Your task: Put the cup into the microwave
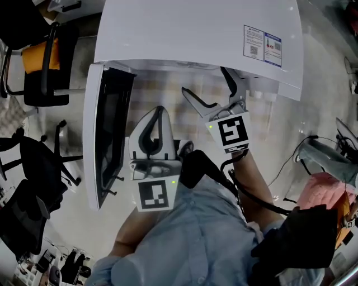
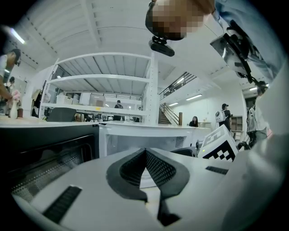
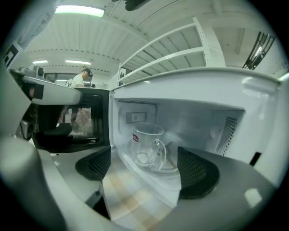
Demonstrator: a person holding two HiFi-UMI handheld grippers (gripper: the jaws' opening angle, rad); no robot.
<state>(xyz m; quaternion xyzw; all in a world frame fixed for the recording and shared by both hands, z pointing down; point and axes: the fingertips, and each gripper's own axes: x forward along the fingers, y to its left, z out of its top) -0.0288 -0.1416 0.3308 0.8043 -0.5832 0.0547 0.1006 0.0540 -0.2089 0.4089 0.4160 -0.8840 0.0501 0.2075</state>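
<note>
Lighting: bright, even, overhead; ceiling strip light (image 3: 79, 10) glares. Both gripper views: fisheye bending, dark vignetted corners. Head view: sharp, desaturated.

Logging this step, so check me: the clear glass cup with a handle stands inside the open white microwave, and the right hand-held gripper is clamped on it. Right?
Not quite. The clear glass cup with a handle stands inside the open white microwave, but the right hand-held gripper is not clamped on it: its jaws stand apart, short of the cup. The right gripper view shows this.
</note>
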